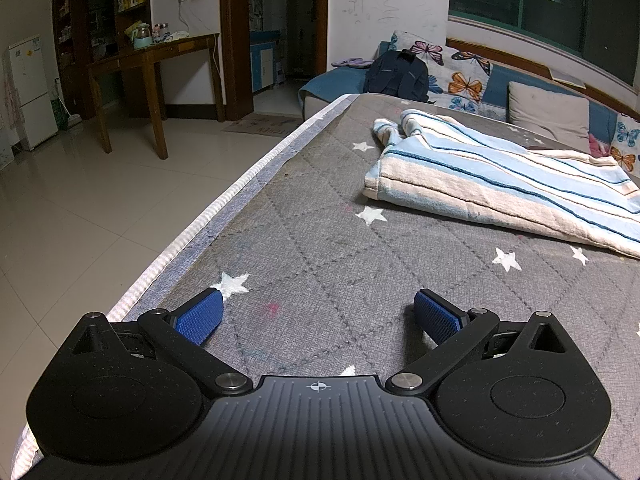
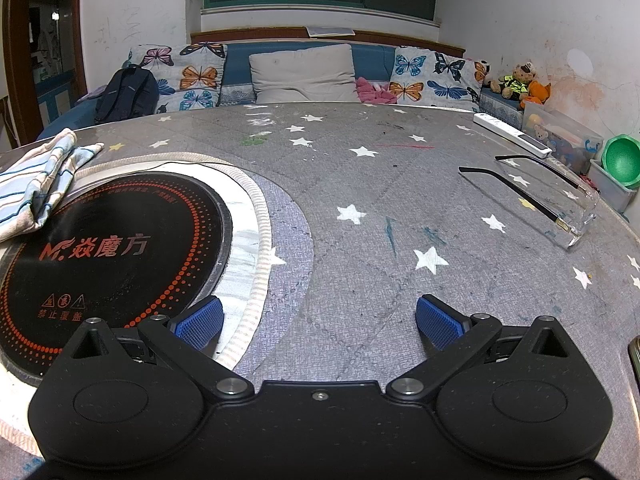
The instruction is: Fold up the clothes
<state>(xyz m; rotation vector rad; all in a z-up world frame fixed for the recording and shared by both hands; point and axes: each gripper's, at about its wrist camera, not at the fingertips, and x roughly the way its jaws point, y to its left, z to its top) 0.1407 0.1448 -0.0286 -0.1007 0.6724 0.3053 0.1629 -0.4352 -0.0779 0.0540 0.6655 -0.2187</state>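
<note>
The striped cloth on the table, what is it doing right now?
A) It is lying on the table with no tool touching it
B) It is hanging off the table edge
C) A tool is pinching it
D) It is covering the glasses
A: the striped cloth lies on the star-print table cover, and both the left tool and the right tool are open and hold nothing.
</note>
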